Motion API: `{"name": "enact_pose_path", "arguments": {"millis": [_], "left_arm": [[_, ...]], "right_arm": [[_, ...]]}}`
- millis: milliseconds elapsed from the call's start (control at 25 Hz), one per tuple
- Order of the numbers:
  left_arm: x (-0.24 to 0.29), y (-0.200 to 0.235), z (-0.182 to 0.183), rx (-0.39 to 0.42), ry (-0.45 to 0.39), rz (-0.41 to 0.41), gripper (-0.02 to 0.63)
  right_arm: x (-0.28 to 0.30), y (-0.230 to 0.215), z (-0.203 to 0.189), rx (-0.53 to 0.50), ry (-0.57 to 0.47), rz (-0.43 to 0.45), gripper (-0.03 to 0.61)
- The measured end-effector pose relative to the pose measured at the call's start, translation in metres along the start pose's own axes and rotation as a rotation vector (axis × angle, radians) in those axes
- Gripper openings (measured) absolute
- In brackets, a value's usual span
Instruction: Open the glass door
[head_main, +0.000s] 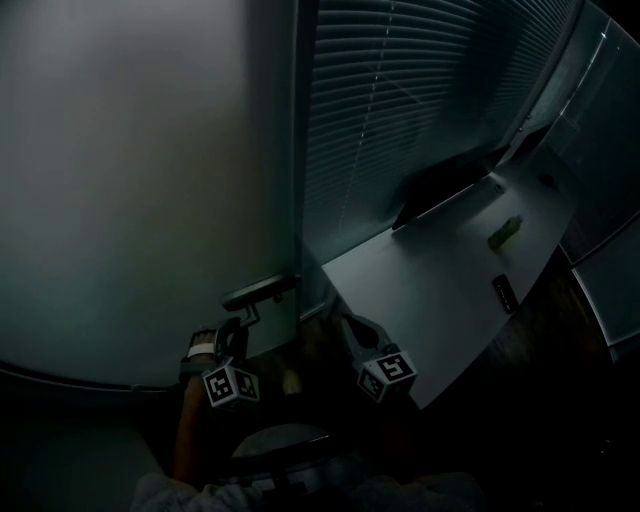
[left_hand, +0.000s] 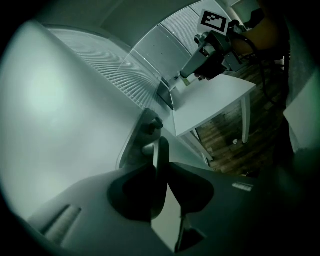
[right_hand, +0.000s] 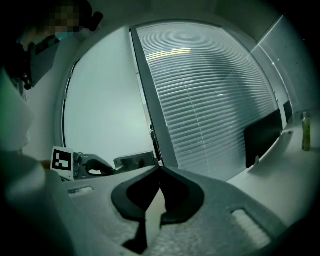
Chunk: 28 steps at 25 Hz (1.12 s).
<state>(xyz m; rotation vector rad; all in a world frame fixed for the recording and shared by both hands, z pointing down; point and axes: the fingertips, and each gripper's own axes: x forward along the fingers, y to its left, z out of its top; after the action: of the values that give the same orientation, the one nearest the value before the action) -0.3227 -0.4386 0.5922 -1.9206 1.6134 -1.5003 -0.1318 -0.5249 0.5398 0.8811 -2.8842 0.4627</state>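
The pale frosted glass door (head_main: 120, 200) fills the left of the head view. Its dark metal lever handle (head_main: 262, 290) sits low at the door's right edge, just beside the dark upright frame post (head_main: 300, 150). The left gripper (head_main: 238, 325) has its jaws closed on that lever, the flat bar pinched between the pads. The right gripper (right_hand: 160, 169) has its jaws together on nothing and hangs free beside the near corner of the white desk (head_main: 430, 290). The step in hand looks like working the latch. It will go best with the lever pressed fully down and held there while the door swings, the wrist following the door's arc so the pads do not slide off the free end. The right gripper should stay clear of the door's edge.
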Motion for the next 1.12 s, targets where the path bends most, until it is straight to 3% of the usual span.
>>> {"name": "enact_pose_path", "arguments": {"millis": [400, 1120], "left_arm": [[-0.018, -0.030, 0.002, -0.006, 0.003, -0.015, 0.104], [-0.067, -0.076, 0.015, 0.028, -0.087, -0.039, 0.110]], "right_arm": [[-0.045, 0.008, -0.013, -0.026, -0.016, -0.031, -0.002], [-0.141, 0.056, -0.038, -0.021, -0.035, -0.092, -0.002]]}}
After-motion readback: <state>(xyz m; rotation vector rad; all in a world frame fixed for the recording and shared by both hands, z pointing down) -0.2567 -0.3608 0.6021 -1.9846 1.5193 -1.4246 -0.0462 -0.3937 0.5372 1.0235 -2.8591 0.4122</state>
